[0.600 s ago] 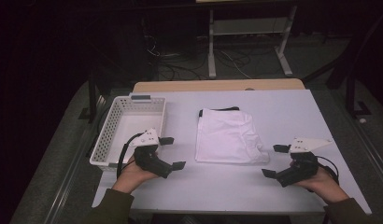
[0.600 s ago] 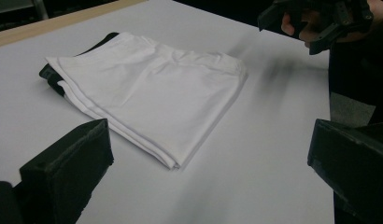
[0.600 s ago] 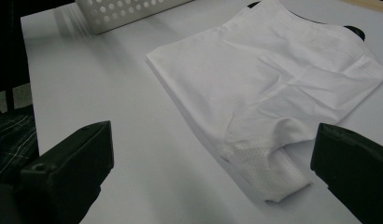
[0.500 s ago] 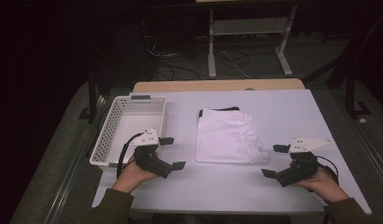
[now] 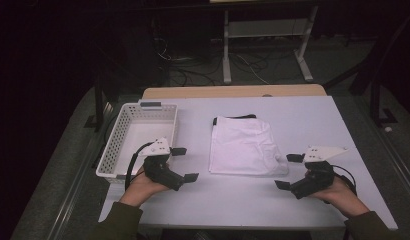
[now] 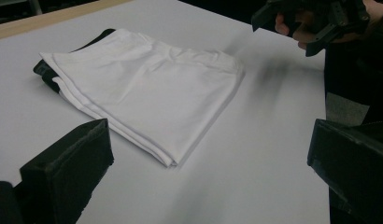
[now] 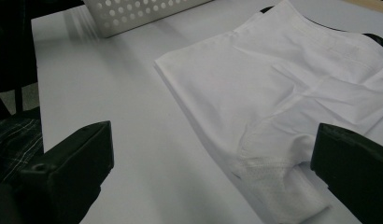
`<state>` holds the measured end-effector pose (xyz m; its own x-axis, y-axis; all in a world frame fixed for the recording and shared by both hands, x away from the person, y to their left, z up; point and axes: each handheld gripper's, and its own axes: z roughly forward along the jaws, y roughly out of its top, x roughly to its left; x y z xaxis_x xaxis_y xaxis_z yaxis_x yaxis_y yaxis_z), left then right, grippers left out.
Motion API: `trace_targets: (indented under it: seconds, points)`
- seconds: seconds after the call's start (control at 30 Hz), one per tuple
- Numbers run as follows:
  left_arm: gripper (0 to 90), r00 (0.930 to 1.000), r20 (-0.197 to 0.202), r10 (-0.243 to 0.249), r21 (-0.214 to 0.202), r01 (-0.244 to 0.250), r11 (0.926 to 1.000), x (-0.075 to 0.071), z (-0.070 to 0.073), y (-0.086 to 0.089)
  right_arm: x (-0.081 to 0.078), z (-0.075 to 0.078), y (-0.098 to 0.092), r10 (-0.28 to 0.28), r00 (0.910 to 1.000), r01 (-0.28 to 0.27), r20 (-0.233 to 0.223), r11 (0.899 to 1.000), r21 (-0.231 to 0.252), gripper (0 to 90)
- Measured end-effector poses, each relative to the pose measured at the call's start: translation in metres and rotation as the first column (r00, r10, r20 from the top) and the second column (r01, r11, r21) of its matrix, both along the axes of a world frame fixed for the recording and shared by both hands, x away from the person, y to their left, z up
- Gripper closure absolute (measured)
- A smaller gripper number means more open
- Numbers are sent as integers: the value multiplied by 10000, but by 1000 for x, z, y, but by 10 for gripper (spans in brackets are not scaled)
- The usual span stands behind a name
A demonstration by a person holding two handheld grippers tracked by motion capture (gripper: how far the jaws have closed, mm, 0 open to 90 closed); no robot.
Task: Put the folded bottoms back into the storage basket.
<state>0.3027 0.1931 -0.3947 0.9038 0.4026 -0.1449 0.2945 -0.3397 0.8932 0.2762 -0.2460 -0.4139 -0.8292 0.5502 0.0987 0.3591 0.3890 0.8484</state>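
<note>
A folded white garment (image 5: 245, 146) lies in the middle of the white table (image 5: 233, 200), with a black edge showing at its far side. It appears in the left gripper view (image 6: 147, 88) and in the right gripper view (image 7: 292, 98) too. My left gripper (image 5: 184, 164) rests open on the table to the garment's left, beside a white basket (image 5: 113, 150). My right gripper (image 5: 288, 171) is open at the garment's near right corner. Both sets of jaws are wide apart with nothing between them.
The white perforated basket's wall (image 7: 147, 11) stands at the table's left side and looks empty. A wooden strip (image 5: 233, 91) runs along the table's far edge. Beyond it are white frame legs (image 5: 225, 50) and cables on a dark floor.
</note>
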Motion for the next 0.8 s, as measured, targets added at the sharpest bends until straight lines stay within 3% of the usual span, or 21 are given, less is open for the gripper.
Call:
trace_targets:
  seconds: [0.37,0.8]
  points:
    - [0,9999,-133,49,-47,-50,10000,2,0,1,9,-2,8,162,9998,-162,-67,9999,-47,0]
    - [0,9999,-148,87,-29,-87,10000,2,0,1,18,2,11,179,9998,-179,-7,9995,255,0]
